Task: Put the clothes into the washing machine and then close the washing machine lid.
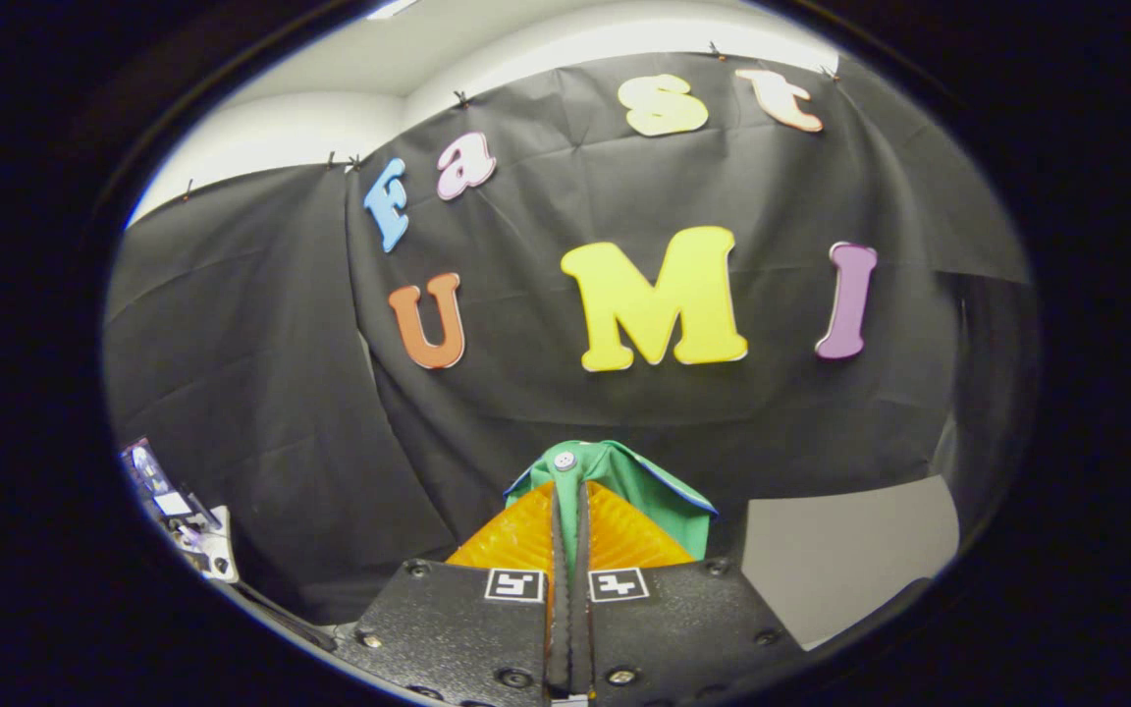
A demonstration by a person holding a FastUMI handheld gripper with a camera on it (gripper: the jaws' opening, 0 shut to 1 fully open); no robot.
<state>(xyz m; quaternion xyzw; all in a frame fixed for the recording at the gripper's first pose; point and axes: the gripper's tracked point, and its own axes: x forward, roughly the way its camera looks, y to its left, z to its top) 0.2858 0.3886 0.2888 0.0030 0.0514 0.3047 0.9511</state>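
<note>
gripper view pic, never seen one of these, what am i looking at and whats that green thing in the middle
This picture comes from a camera riding on a hand-held claw, a two-finger tool that a person carries; it looks forward along the two fingers. The fingers are closed together, pinching a green cloth garment with a small button, which sticks up just past their tips, lifted in the air. Behind hangs the booth's black cloth wall. Beyond the fingers to the right is a pale grey flat surface; what it is cannot be told.
</note>
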